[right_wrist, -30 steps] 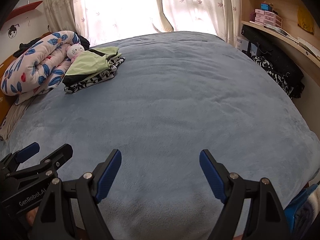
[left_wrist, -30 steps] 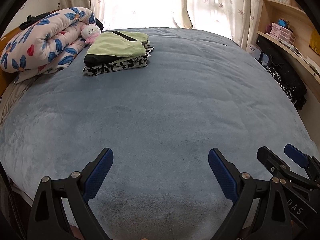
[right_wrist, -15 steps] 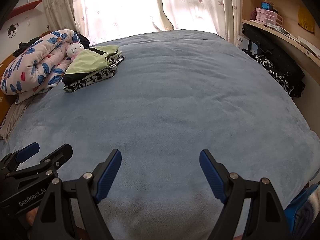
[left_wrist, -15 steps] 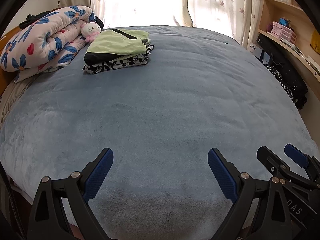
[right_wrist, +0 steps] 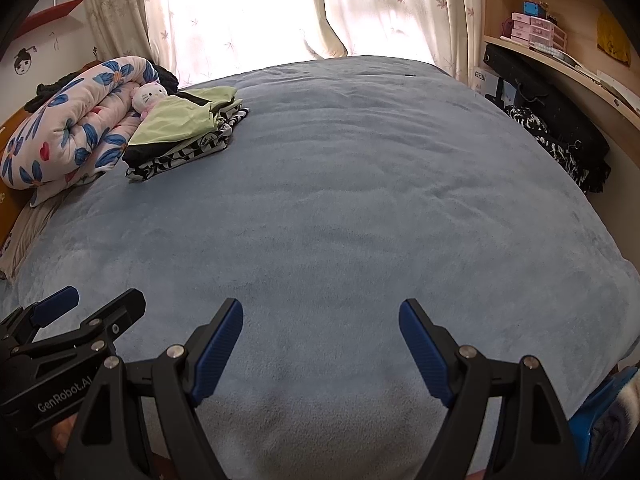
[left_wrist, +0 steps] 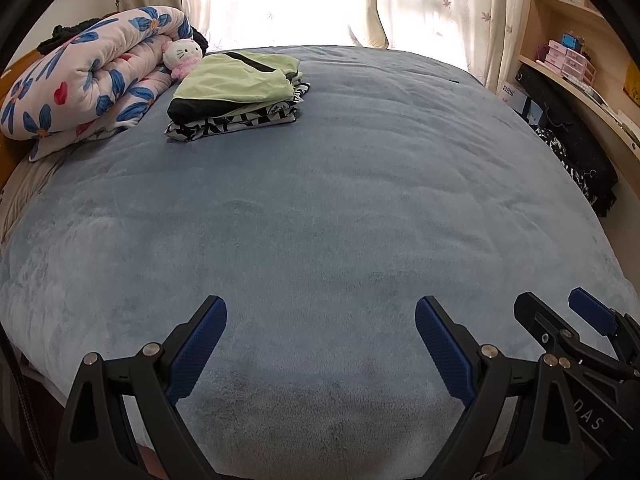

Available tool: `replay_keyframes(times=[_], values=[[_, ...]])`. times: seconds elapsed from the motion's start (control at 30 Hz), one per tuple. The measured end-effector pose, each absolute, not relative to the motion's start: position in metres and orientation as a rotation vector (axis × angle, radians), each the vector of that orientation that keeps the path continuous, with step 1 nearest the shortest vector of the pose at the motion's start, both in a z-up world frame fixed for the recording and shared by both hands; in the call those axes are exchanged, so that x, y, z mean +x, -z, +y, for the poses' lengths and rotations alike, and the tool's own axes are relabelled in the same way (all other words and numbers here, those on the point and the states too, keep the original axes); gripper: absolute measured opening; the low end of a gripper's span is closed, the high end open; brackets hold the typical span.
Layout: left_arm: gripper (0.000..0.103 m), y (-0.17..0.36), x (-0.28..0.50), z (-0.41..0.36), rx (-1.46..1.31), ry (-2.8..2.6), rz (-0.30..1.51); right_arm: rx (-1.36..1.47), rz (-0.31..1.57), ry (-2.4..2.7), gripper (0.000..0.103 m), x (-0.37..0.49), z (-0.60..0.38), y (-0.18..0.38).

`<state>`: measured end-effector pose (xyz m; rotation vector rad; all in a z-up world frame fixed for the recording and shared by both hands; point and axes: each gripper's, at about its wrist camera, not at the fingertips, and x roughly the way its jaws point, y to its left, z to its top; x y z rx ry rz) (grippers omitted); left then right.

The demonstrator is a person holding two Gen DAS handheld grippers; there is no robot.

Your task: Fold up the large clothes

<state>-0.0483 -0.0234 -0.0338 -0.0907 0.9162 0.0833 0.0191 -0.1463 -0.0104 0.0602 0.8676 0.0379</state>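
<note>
Two claws: left claw [left_wrist: 320, 324] apart, right claw [right_wrist: 320, 324] apart | folded clothes [left_wrist: 240, 92] beside rolled quilt [left_wrist: 92, 80]

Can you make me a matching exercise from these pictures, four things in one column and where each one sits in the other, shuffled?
Things
1. white plush cat toy in pink
2. light green folded garment
3. black-and-white patterned folded garment
4. rolled floral quilt with blue flowers

Places
A. bottom of the folded stack
B. far left edge of the blue-grey fleece blanket
C. top of the folded stack
D. between the quilt and the stack

Pairs: 1-D, 2-C, 3-A, 4-B
</note>
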Motion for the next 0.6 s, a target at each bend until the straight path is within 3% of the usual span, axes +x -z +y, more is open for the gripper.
replay_keyframes(times=[0.6], values=[[0.094, 0.0388, -0.0467, -0.0241, -0.090, -0.082, 0.932, 0.064, 0.879, -0.038, 0.081, 0.0191, -0.1475, 0.0151]])
